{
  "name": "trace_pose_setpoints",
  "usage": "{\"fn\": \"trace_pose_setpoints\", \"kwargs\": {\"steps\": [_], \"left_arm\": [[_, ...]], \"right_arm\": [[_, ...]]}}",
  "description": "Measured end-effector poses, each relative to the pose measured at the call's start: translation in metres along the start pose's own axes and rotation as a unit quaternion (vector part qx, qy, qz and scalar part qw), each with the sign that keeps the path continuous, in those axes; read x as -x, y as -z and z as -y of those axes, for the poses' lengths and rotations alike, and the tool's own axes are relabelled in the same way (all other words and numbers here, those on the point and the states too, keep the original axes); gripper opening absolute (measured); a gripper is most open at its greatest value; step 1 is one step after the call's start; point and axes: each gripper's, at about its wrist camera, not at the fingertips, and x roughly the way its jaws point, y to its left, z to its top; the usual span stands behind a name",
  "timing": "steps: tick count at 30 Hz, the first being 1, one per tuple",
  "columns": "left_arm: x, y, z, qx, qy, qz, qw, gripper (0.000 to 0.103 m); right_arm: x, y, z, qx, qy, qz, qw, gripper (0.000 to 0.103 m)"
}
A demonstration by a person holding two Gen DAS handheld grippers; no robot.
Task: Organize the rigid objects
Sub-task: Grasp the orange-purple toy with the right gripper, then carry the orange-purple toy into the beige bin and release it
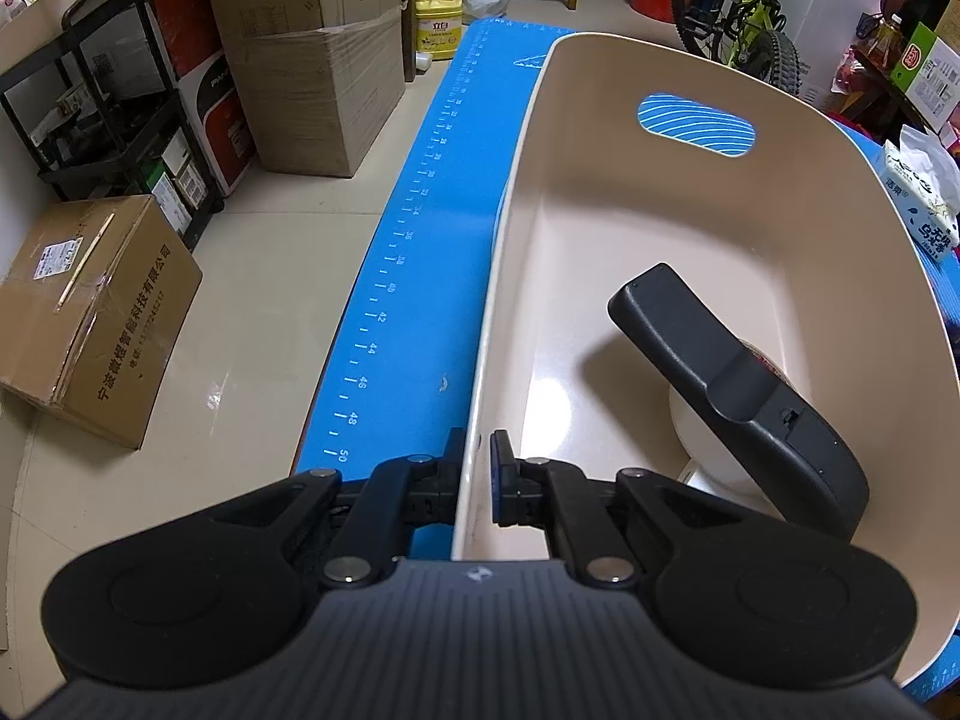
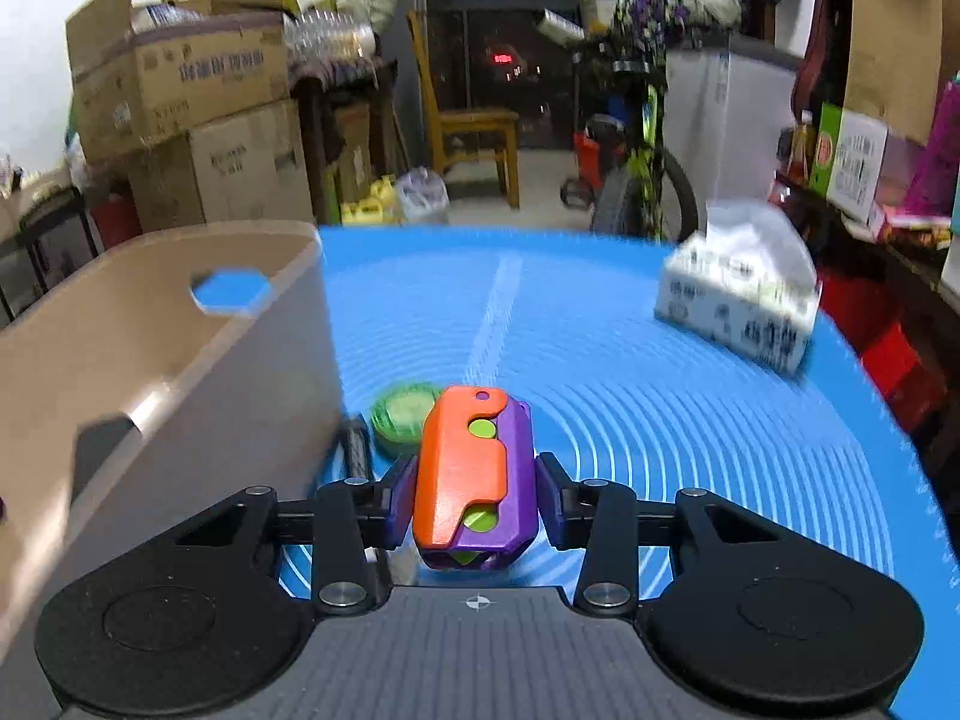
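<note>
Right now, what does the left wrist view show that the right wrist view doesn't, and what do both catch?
Only the left wrist view shows the left hand-held gripper clamped on the beige bin's rim, and the black object lying inside. Only the right wrist view shows the right hand-held gripper holding the orange-and-purple toy, with a green round item on the mat beyond. Both show the bin, blue mat and tissue pack.

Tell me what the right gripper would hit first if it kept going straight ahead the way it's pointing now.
Probably nothing nearby. The right gripper, shut on the orange and purple toy, points across bare blue mat. The green disc and beige bin sit left of that line, the tissue pack right. Depth is unclear.
</note>
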Motion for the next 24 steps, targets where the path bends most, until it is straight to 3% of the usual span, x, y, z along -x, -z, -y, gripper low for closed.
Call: {"fn": "trace_pose_setpoints", "kwargs": {"steps": [13, 19, 24], "left_arm": [[0.001, 0.000, 0.002, -0.001, -0.003, 0.000, 1.0000, 0.009], [0.001, 0.000, 0.002, -0.002, -0.004, 0.000, 1.0000, 0.009], [0.001, 0.000, 0.001, -0.003, -0.004, 0.000, 1.0000, 0.009]], "right_arm": [[0.053, -0.054, -0.052, 0.024, -0.067, 0.080, 0.994, 0.047], [0.050, -0.054, -0.088, 0.047, -0.110, 0.065, 0.991, 0.047], [0.038, -0.041, -0.116, 0.079, -0.134, 0.023, 0.988, 0.047]]}}
